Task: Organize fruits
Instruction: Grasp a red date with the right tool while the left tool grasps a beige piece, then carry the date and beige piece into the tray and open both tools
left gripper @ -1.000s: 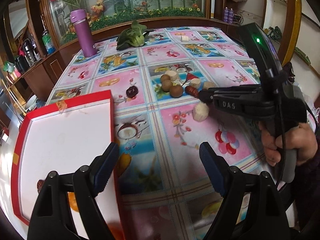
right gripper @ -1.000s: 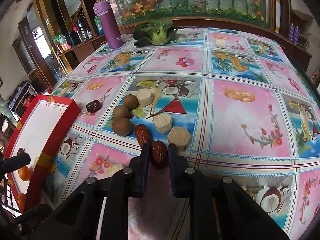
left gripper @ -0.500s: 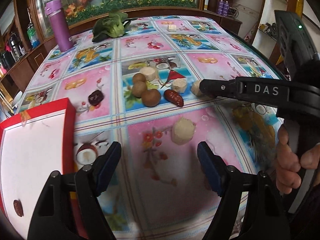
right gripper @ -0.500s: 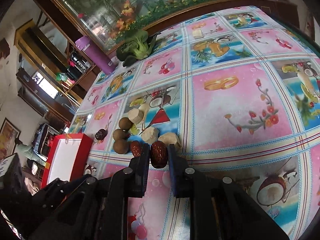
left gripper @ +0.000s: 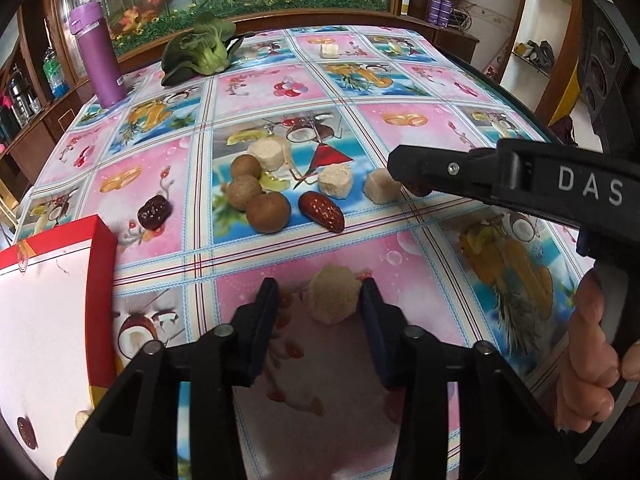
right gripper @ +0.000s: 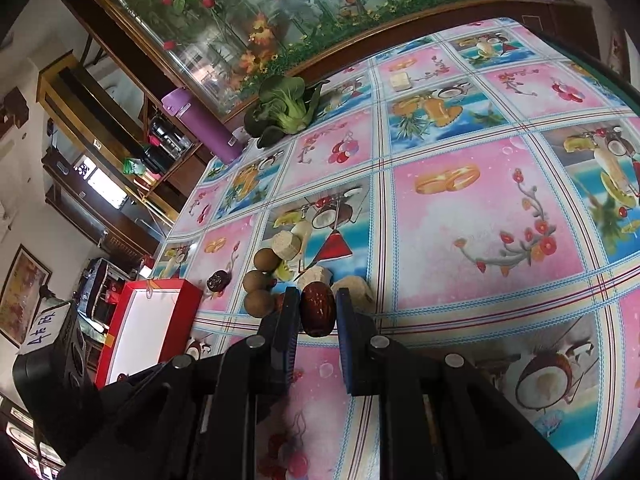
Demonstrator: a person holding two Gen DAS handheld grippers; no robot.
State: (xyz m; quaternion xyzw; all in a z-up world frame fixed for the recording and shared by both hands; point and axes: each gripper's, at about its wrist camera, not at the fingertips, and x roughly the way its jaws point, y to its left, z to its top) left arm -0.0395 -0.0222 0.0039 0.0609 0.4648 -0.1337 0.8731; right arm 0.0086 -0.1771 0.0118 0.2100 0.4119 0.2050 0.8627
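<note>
Right now a dark red, glossy dried date (right gripper: 317, 312) sits pinched between the pads of the right tool (right gripper: 318, 318), lifted off the counter (right gripper: 480, 216), whose patterned pink and blue oilcloth shows beneath it. A pale beige, faceted fruit chunk (left gripper: 332, 298) lies on the cloth between the spread fingers of the left tool (left gripper: 320, 312); the right-hand pad is against it, the other stands apart. Beyond lie three round brown fruits (left gripper: 267, 213), another red date (left gripper: 322, 212), two more pale chunks (left gripper: 335, 182) and a wrinkled dark date (left gripper: 154, 212). A red-rimmed white tray (left gripper: 103, 280) sits left. A hand (left gripper: 592, 352) grips the right tool's handle, reaching across above the pile.
</note>
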